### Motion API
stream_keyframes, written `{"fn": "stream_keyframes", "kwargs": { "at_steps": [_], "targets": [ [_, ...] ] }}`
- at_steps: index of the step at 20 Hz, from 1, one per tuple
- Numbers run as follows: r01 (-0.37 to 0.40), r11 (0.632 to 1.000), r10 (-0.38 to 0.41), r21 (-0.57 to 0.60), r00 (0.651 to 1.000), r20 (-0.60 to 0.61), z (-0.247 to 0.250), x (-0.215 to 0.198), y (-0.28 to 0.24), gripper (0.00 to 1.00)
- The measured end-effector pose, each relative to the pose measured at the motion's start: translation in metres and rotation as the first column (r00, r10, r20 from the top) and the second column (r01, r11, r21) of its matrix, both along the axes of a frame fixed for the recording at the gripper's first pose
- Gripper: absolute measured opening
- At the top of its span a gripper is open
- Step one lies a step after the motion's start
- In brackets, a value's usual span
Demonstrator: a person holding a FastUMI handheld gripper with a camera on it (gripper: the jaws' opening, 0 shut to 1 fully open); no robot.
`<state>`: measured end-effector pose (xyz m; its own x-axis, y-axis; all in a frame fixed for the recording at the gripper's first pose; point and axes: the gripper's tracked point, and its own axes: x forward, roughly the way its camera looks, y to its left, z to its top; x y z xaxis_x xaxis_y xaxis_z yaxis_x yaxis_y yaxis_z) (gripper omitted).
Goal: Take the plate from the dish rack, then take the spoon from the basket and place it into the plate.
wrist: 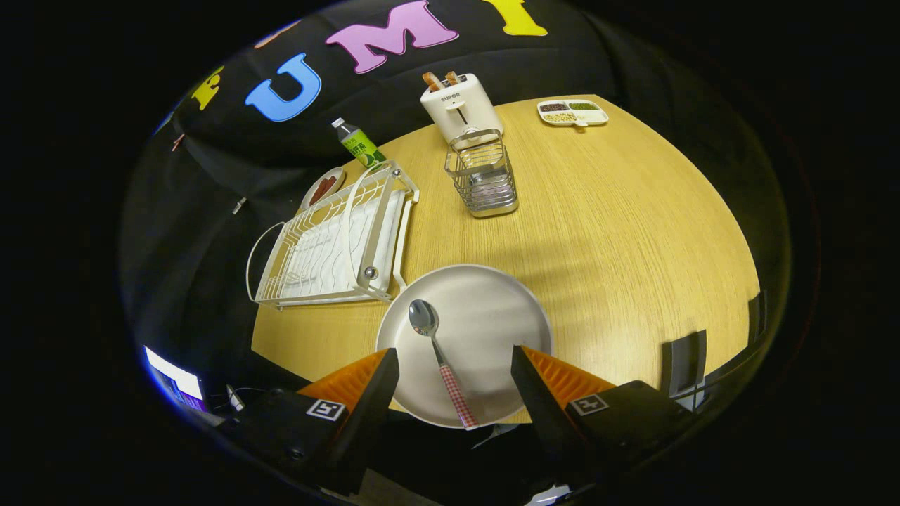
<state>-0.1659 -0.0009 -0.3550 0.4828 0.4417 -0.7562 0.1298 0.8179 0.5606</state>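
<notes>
My hand-held gripper [455,372] hangs spread wide above the counter [619,225], its fingers holding nothing. Between them I see the plate [485,316] lying flat near the counter's front edge, with the spoon [439,355] inside it, bowl pointing away, checked handle reaching the near rim. Beyond stand the dish rack [337,242] and the wire basket [484,176]. I judge the task done; I'm poised high, tilted downward.
</notes>
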Motion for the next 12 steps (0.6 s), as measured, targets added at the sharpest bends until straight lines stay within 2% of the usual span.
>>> {"fn": "stream_keyframes", "kwargs": {
  "at_steps": [7,12],
  "targets": [
    [0.032,0.995,-0.021,-0.089,0.992,0.123,0.042,0.029,-0.019,0.99],
    [0.05,0.976,0.015,-0.214,0.957,0.29,0.105,0.067,-0.043,0.99]
  ]
}}
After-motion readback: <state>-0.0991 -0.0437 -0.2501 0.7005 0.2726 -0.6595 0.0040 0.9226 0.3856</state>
